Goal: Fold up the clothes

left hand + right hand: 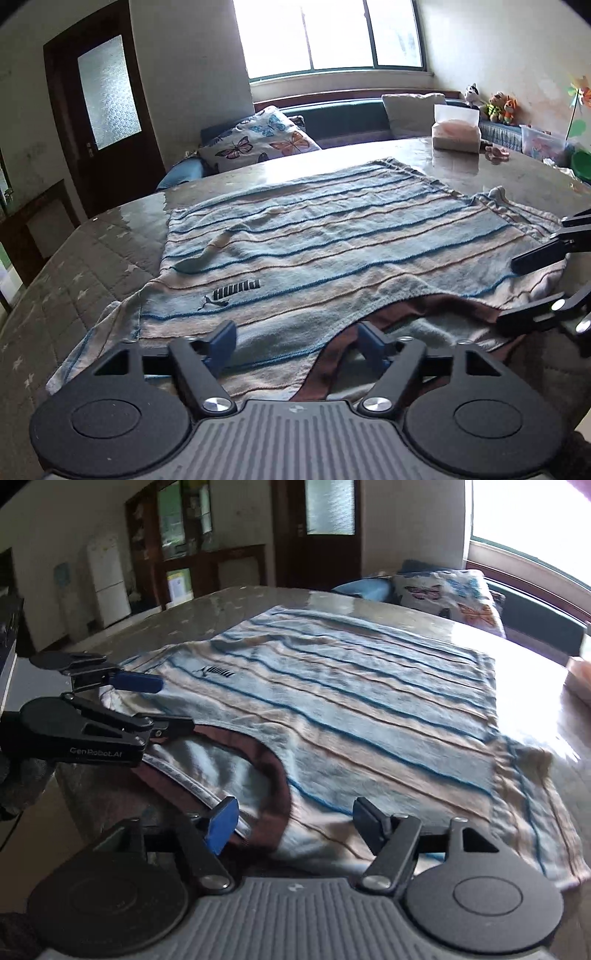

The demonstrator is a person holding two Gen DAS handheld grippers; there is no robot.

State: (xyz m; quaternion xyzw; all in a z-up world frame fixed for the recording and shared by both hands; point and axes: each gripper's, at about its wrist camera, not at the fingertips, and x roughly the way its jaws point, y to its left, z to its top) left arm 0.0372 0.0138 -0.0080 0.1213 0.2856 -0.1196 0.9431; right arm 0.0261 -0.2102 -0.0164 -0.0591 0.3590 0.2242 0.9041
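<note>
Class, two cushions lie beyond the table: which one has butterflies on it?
The cushion on the left, nearer the door; the other cushion, under the window, is plain.

You had a butterfly pillow (258, 138) beyond the worktop (110, 229), a tissue box (457, 129) on it, and a door (99, 107) behind.

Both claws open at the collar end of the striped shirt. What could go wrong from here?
1. Striped shirt collar end lies at the table edge; a pull toward the person may drag it off.
2. Left claw straddles the brown collar and may pinch only one layer.
3. Right claw sits close by, so the claws may collide.
</note>
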